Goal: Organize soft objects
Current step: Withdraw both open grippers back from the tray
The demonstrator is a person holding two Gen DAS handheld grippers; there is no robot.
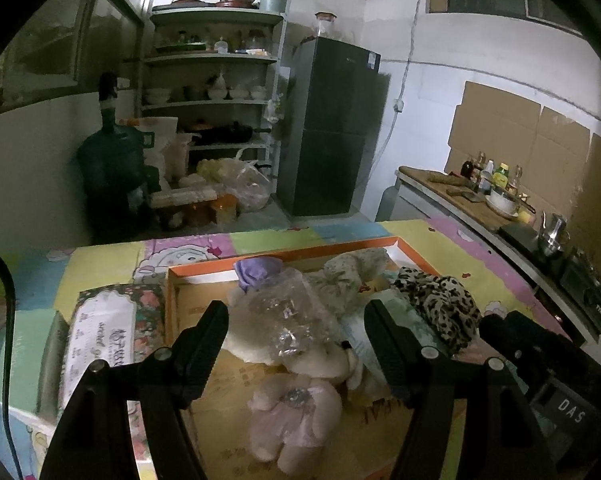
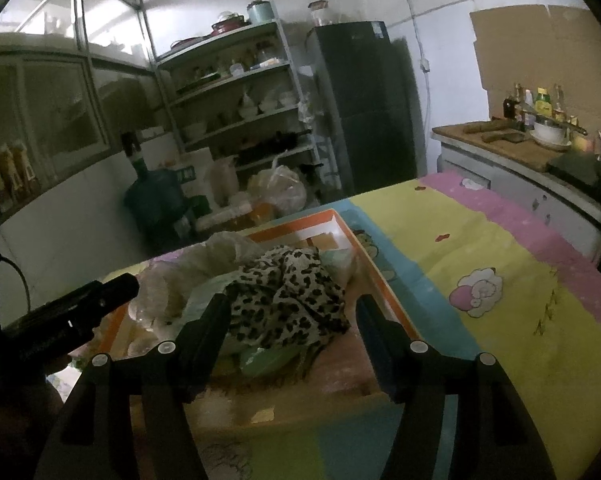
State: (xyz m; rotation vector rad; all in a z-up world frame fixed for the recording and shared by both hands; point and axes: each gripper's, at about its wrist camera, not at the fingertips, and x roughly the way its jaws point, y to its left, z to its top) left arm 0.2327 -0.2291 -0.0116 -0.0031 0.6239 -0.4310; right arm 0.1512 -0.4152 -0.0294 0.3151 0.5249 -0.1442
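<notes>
Left wrist view: left gripper (image 1: 296, 344) spread wide, nothing pinched, hanging above an orange-rimmed box (image 1: 284, 258) on a pastel patchwork tablecloth (image 1: 100, 264). Between the fingers, at 12 o'clock of the frame centre, a cream plush toy (image 1: 248, 340) under a crumpled clear plastic bag (image 1: 288, 308). Lower, at 6 o'clock, a pale pink plush (image 1: 292, 420), long axis running roughly from 12 to 6 in the frame. At 11 o'clock of the bag, a lilac cloth (image 1: 254, 270) on the box's far edge. At 1 o'clock, a floral cream cloth (image 1: 348, 272); at 3 o'clock, a bunched leopard-print scarf (image 1: 440, 300), no clear long axis. Outside the box at 9 o'clock, a flowery tissue pack (image 1: 104, 332), long axis running away from the camera. Right gripper's black body visible at 4 o'clock.

Right wrist view: right gripper (image 2: 292, 344) also wide apart, gripping nothing. Leopard-print scarf (image 2: 288, 296) heaped between and just beyond the fingertips, inside the box (image 2: 364, 248). Pale green fabric (image 2: 268, 356) beneath it. Cream cloth (image 2: 220, 252) at 11 o'clock. Left gripper's dark body at 9 o'clock.
</notes>
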